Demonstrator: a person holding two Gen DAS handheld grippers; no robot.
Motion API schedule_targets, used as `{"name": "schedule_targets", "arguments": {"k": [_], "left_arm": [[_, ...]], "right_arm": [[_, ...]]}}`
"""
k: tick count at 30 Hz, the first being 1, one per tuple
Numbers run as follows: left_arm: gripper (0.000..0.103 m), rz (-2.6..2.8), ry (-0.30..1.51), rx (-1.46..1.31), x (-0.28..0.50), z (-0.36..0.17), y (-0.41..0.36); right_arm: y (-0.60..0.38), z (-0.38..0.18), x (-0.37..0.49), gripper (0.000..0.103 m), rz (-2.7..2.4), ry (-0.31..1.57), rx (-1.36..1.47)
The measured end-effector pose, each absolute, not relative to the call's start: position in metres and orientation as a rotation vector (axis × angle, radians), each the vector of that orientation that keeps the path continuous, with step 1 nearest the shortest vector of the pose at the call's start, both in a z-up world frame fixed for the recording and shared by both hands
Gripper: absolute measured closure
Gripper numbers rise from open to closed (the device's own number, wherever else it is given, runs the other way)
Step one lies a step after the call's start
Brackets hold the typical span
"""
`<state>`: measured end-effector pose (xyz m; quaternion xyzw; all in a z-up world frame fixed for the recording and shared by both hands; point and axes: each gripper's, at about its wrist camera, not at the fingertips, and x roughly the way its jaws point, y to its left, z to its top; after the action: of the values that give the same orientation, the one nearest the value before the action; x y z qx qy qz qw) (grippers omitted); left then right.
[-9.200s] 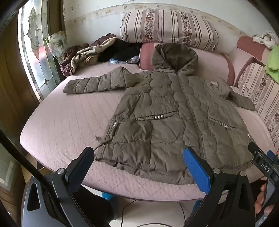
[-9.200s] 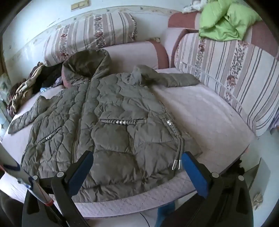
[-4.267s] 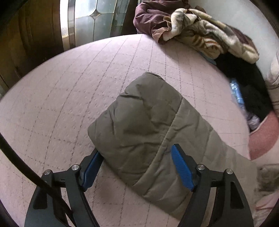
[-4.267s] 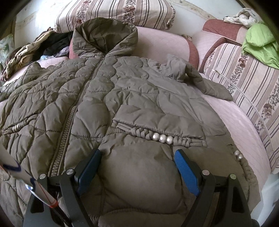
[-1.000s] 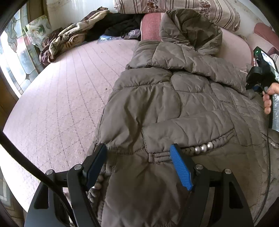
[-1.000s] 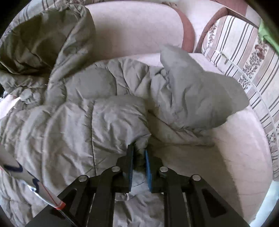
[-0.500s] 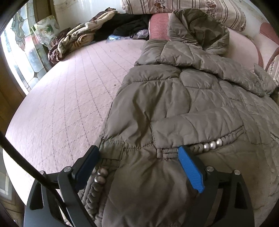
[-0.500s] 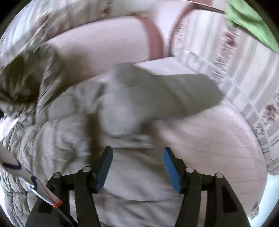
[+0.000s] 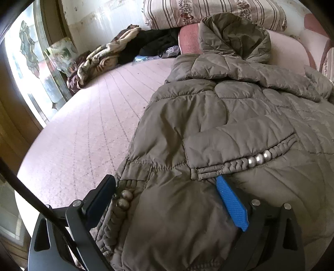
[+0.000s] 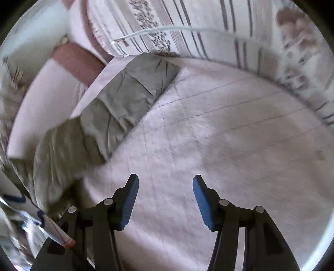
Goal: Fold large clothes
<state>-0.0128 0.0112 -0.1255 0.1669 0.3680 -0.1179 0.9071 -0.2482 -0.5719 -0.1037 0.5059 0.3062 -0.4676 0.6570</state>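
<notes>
An olive quilted hooded jacket (image 9: pixel 208 125) lies on the pink mattress (image 9: pixel 83 129), its hood (image 9: pixel 231 35) against the back cushion. One sleeve (image 9: pixel 271 79) is folded across the chest. My left gripper (image 9: pixel 165 181) straddles the jacket's lower left corner by the bead trim (image 9: pixel 123 198); its jaws are opening wide, with fabric between them but not pinched. In the right wrist view the other sleeve (image 10: pixel 125 93) stretches out flat to the upper left. My right gripper (image 10: pixel 166 178) hovers over bare mattress (image 10: pixel 229 125), jaws closing a little with nothing between them.
A heap of clothes (image 9: pixel 100 58) lies at the mattress's far left by a stained-glass window (image 9: pixel 31 52). Striped cushions (image 9: pixel 208 10) line the back. A striped side cushion (image 10: pixel 187 20) with a white cable (image 10: pixel 156 31) borders the right edge.
My right gripper let go of the jacket fold, opened, and swung away to the right over bare mattress. My left gripper opened wider and closed in on the jacket's corner.
</notes>
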Motion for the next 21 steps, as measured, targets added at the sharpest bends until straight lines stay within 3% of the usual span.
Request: {"name": "schedule_targets", "arguments": {"k": [4, 7, 12, 14, 15, 16, 21], "left_arm": [[0.003, -0.22, 0.764, 0.35, -0.01, -0.126, 0.008], [0.002, -0.213, 0.773, 0.35, -0.005, -0.128, 0.005], [0.001, -0.208, 0.792, 0.33, 0.001, -0.129, 0.004], [0.001, -0.207, 0.796, 0.327, 0.002, -0.129, 0.005], [0.0, -0.203, 0.796, 0.328, 0.002, -0.129, 0.005], [0.0, -0.2, 0.796, 0.33, 0.002, -0.128, 0.005], [0.0, -0.19, 0.807, 0.331, 0.002, -0.128, 0.004]], "right_arm": [[-0.601, -0.122, -0.228, 0.043, -1.056, 0.647, 1.175], [-0.629, -0.122, -0.212, 0.035, -1.08, 0.58, 1.161], [-0.665, -0.122, -0.187, 0.035, -1.103, 0.574, 1.134], [-0.669, -0.12, -0.181, 0.056, -1.133, 0.611, 1.096], [-0.671, -0.116, -0.178, 0.08, -1.156, 0.622, 1.08], [-0.672, -0.112, -0.178, 0.09, -1.157, 0.616, 1.076], [-0.658, -0.052, -0.166, 0.094, -1.167, 0.602, 0.932]]}}
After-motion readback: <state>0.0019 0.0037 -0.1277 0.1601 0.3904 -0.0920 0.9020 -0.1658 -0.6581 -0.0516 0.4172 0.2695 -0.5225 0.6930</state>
